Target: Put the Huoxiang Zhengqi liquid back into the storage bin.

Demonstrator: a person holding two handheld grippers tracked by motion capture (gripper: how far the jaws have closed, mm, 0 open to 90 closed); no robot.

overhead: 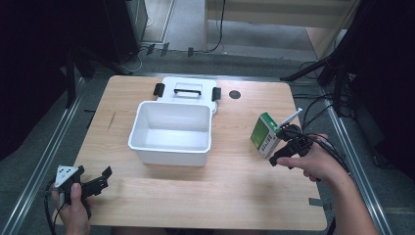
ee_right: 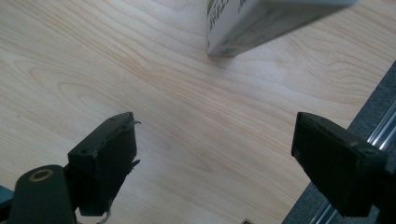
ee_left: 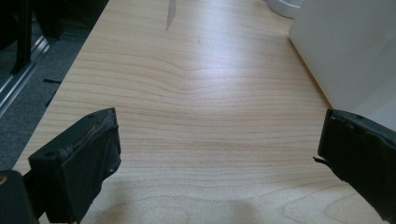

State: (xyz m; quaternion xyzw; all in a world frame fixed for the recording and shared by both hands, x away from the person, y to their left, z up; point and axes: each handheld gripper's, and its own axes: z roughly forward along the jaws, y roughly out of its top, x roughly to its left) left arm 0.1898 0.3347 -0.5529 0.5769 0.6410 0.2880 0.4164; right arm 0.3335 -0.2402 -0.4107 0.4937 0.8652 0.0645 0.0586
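Note:
A small green and white box [overhead: 264,134] stands tilted on the right half of the wooden table [overhead: 235,186]. My right gripper [overhead: 278,146] is just right of it, jaws open. In the right gripper view the box [ee_right: 261,23] lies beyond the jaws and only bare wood is between them [ee_right: 215,144]. Whether the box's lower corner rests on the table I cannot tell. An open white bin [overhead: 169,156] sits at the table's middle, its lid [overhead: 188,90] flat behind it. My left gripper [overhead: 93,172] is open at the front left corner, with nothing between its jaws [ee_left: 219,140].
The bin's white wall [ee_left: 355,51] rises to the right of the left gripper. A small dark round spot [overhead: 235,94] marks the table's far side. Metal rails [overhead: 44,161] and cables [overhead: 318,110] run along the table's left and right edges.

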